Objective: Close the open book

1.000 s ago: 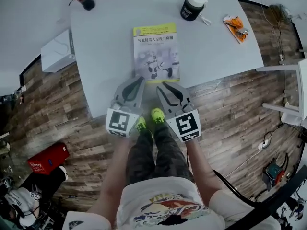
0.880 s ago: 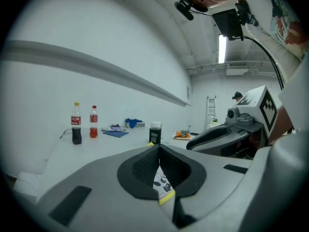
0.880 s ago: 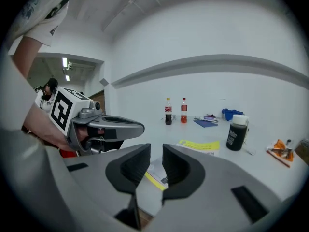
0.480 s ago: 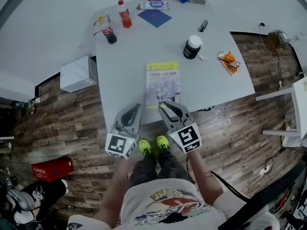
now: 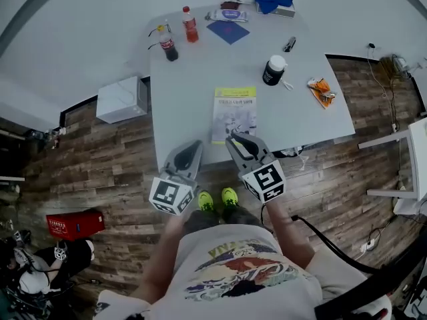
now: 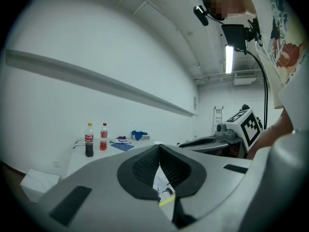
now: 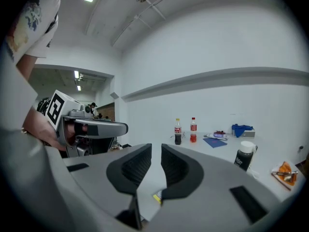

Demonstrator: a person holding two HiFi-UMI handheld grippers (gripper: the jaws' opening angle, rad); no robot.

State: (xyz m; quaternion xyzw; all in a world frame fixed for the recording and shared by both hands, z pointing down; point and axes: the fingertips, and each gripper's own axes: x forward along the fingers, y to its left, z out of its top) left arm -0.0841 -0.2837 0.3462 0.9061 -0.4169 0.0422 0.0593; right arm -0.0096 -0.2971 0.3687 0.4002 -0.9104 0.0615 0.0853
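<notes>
- Risen since a second ago: both tongs, with the desk (image 5: 313,112) now seen smaller.
- Book (image 5: 234,115) closed, flat, cover up, near the desk's front edge.
- Left tongs (image 5: 194,147) pressed together, empty, just left of the book's near end.
- Right tongs (image 5: 239,140) narrowly parted, empty, over the book's near edge.
- Black jar (image 5: 273,70) beyond the book, to its right.

Book (image 5: 234,114) yellow-topped, pale grey cover (robot picture); table (image 5: 187,92) white; floor (image 5: 100,179) brown wood-plank; shoes (image 5: 205,201) neon green.

A bare lab-like workroom: white walls (image 7: 217,47), wood-plank floor (image 5: 100,172), one white surface (image 5: 187,99), a ladder (image 6: 218,116), ceiling strip lights (image 6: 229,59).
</notes>
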